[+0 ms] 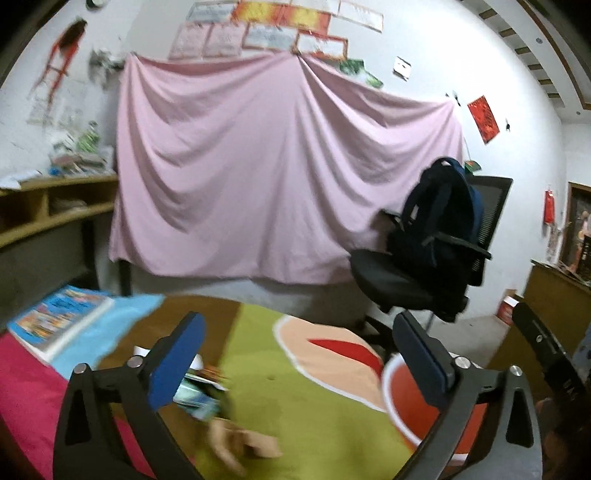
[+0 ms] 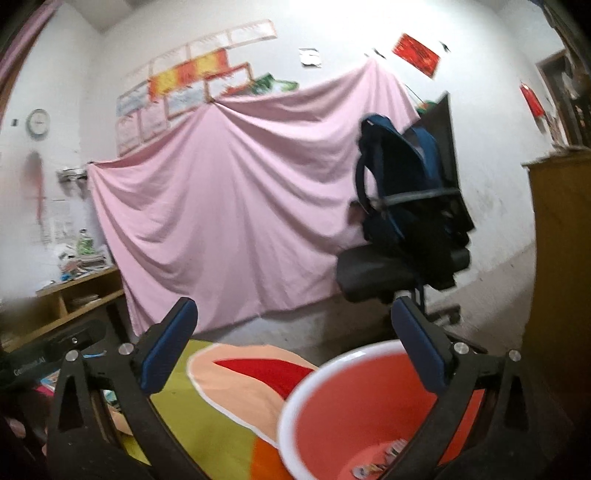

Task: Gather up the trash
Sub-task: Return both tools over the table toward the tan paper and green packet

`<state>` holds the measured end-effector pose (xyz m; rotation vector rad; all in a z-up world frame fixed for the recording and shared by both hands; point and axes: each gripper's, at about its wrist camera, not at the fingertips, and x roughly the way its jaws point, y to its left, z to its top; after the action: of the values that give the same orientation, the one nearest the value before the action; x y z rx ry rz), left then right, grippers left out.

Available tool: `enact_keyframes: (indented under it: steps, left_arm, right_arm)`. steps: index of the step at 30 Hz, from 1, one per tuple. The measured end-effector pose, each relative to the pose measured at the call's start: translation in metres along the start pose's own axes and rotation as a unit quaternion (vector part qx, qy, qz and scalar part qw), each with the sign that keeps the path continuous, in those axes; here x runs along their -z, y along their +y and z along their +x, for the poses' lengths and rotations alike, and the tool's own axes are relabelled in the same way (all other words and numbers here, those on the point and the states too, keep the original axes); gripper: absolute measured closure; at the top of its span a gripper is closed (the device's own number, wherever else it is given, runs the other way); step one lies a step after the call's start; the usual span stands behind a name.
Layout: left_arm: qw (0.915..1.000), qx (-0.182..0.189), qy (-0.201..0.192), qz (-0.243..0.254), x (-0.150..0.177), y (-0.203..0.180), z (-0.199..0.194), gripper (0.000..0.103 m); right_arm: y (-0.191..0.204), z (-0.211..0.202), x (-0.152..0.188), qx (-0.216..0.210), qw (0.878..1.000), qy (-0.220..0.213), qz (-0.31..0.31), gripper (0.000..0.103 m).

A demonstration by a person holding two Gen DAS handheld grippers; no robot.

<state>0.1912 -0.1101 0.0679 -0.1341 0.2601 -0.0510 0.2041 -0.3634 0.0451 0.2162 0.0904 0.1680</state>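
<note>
While both hand-held tools point out across the bed, their jaws stand spread wide with nothing between the blue pads; the left gripper (image 1: 299, 354) frames a stretch of green patterned bedspread (image 1: 314, 406), and the right gripper (image 2: 295, 347) frames the rim of a red bucket (image 2: 332, 417); no earlier view is given to compare. Nearest the left tool, a blurred tan scrap (image 1: 243, 443) lies on the green cloth, apart from both fingers; just beyond it, beside the left finger, a small heap of wrappers and paper (image 1: 201, 387) lies on the bedspread, too blurred to sort out. In the right wrist view the bucket stands open, white-edged, with a few small bits of litter (image 2: 376, 465) on its bottom. To the left, a thick colourful book (image 1: 61, 321) rests on a light blue cloth. Past the bed's edge an office chair (image 1: 399, 280) carries a dark blue backpack (image 1: 439, 218) on its seat; behind everything a pink sheet (image 1: 266, 177) hangs across the wall, under rows of paper posters (image 1: 273, 29).
</note>
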Motion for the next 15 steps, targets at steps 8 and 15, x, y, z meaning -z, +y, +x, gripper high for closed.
enact_keyframes:
  steps: [8,15]
  left_arm:
    - [0.9974,-0.053,-0.047,0.014,0.012,0.047,-0.034,0.002]
    - [0.9938,-0.083,-0.069,0.026,0.026,0.081,-0.057,0.002]
  right_arm:
    - [0.062,-0.003,0.004,-0.049,0.997,-0.027,-0.060,0.000]
    - [0.093,-0.005,0.012,-0.069,0.994,-0.042,-0.078,0.000]
